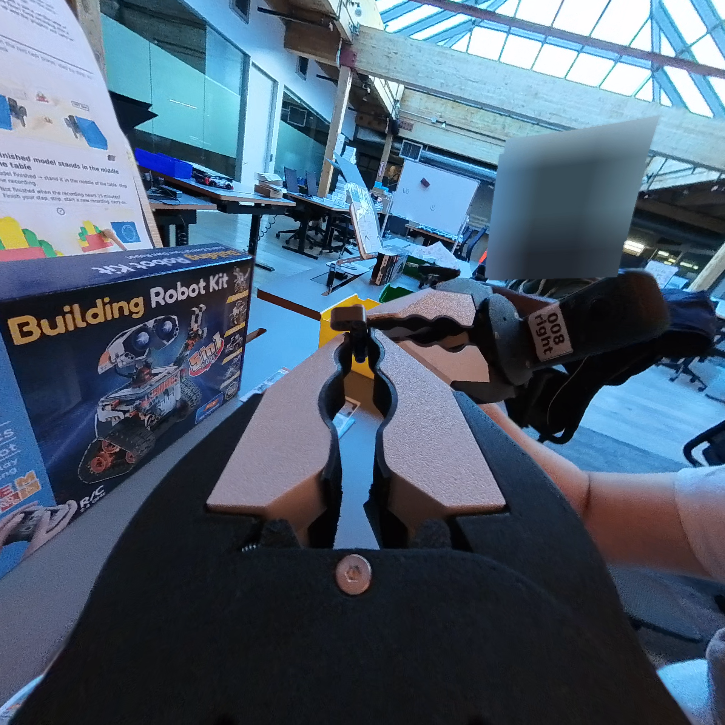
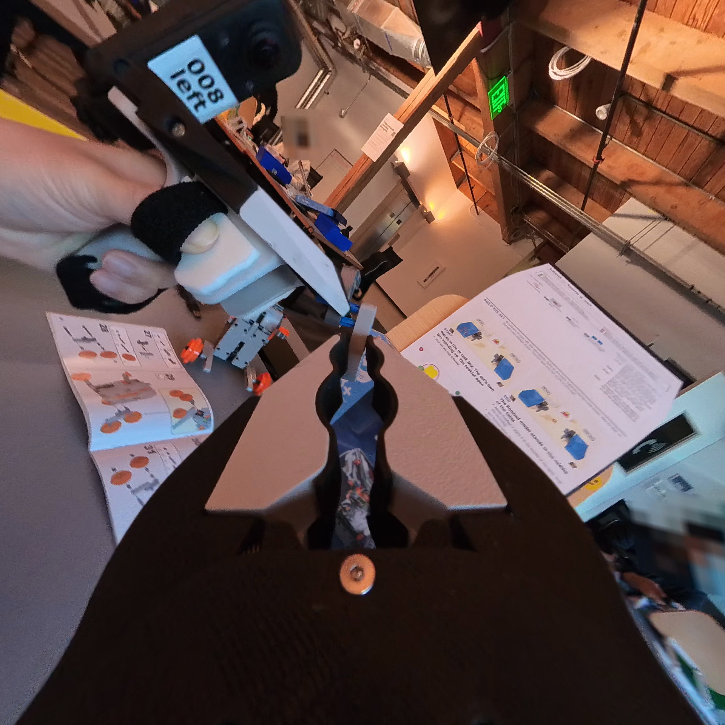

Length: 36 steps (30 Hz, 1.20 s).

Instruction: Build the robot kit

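In the left wrist view, my left gripper (image 1: 357, 343) is shut on a small blue and black pin (image 1: 358, 351) at its tips. My right gripper (image 1: 376, 322) comes in from the right, shut on a short grey beam (image 1: 348, 316) whose end sits right above the pin. In the right wrist view, my right gripper (image 2: 359, 347) pinches the grey beam (image 2: 363, 333) upright. The left gripper (image 2: 342, 312) reaches down from the upper left, and its blue pin (image 2: 347, 321) touches the beam's side. Both are held in the air above the table.
A robot kit box (image 1: 125, 353) stands at the left, with a printed instruction sheet (image 1: 59, 137) propped behind it. A yellow bin (image 1: 355, 310) sits behind the grippers. A partly built grey and orange model (image 2: 247, 341) and an open booklet (image 2: 129, 392) lie on the grey table (image 2: 39, 470). My two grippers' fingertips are within a few centimetres of each other.
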Tool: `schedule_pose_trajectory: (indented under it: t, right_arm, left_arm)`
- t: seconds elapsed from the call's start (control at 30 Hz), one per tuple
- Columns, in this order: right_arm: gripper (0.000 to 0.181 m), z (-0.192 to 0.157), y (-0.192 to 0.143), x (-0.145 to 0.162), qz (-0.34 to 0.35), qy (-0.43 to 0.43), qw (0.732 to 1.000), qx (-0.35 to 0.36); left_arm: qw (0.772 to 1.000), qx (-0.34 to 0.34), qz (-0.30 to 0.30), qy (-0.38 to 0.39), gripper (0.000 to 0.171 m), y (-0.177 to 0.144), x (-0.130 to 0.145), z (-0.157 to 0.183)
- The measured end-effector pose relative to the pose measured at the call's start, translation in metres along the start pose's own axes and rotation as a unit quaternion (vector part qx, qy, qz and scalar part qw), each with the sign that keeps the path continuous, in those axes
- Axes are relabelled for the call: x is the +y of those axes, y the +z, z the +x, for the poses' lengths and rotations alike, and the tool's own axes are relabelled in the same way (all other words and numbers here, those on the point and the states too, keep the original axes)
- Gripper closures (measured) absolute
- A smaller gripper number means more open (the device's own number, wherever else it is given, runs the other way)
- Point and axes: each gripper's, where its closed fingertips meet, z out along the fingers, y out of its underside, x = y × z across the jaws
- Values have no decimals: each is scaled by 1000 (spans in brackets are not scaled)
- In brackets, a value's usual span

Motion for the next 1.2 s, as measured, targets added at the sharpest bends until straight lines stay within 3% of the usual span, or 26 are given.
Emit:
schedule_pose_trajectory:
  t: [0.13, 0.33, 0.7, 1.0, 1.2]
  right_arm:
    - [176, -3, -7, 1, -29, -76, 997, -15]
    - [176, -4, -7, 0, -26, -70, 997, -17]
    - [174, 1, 1, 6, -32, -22, 999, -2]
    - [173, -1, -1, -1, 16, 57, 998, -31]
    - [175, 2, 3, 8, -6, 66, 998, -19]
  left_arm:
    - [1000, 3, -22, 18, 167, 2, 5, 5]
    - [999, -8, -34, 39, 167, 1, 6, 7]
    - [998, -40, -23, 39, 167, 3, 3, -3]
    - [999, -38, -5, 28, 167, -1, -3, -3]
    - [999, -45, -17, 26, 167, 4, 4, -7]
